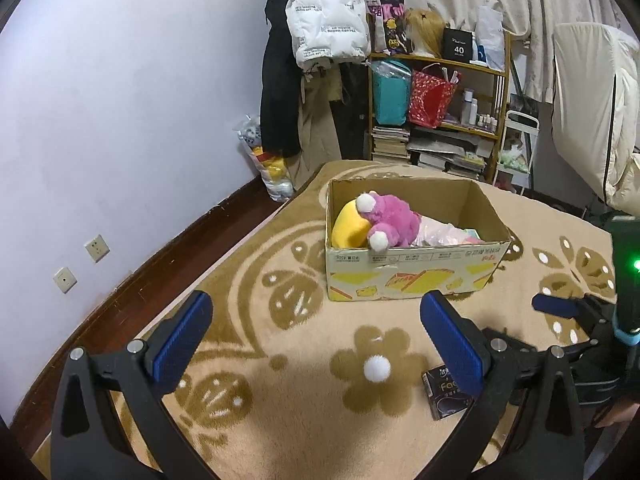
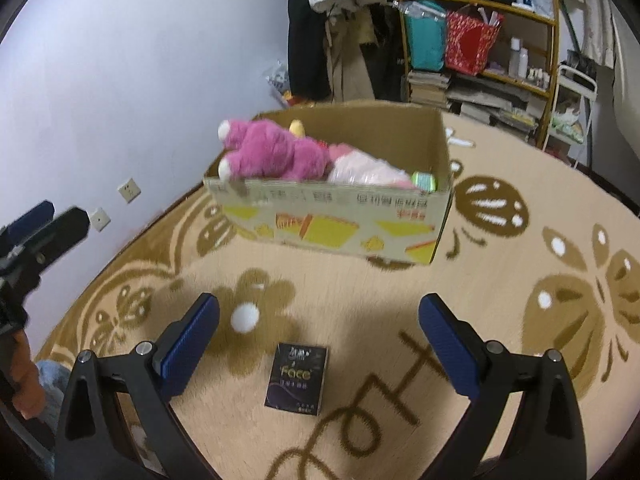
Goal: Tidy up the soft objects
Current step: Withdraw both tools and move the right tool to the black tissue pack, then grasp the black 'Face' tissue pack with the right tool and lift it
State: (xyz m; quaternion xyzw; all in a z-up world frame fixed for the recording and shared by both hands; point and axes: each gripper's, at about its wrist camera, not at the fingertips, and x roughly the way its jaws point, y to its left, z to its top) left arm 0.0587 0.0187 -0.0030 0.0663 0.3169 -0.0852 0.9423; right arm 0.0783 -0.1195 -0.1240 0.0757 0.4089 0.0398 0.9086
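A cardboard box (image 1: 412, 276) (image 2: 332, 224) stands on the patterned blanket. Inside lie a pink plush (image 1: 390, 222) (image 2: 272, 152), a yellow plush (image 1: 350, 228), and a pale pink bagged item (image 1: 444, 234) (image 2: 364, 170). A small dark tissue pack (image 2: 297, 379) (image 1: 442, 394) lies on the blanket near me. My left gripper (image 1: 316, 338) is open over the blanket, empty, short of the box. My right gripper (image 2: 320, 340) is open and empty, with the tissue pack lying between and just below its fingers. The right gripper's blue finger (image 1: 556, 305) shows in the left wrist view.
A beige blanket with brown flowers (image 1: 280, 360) (image 2: 520, 320) covers the surface. A cluttered shelf (image 1: 440, 100) with bags and books, hanging coats (image 1: 320, 12) and a bag of toys (image 1: 268, 164) stand beyond. The wall with sockets (image 1: 96, 248) lies left. A hand (image 2: 24, 384) shows at the left.
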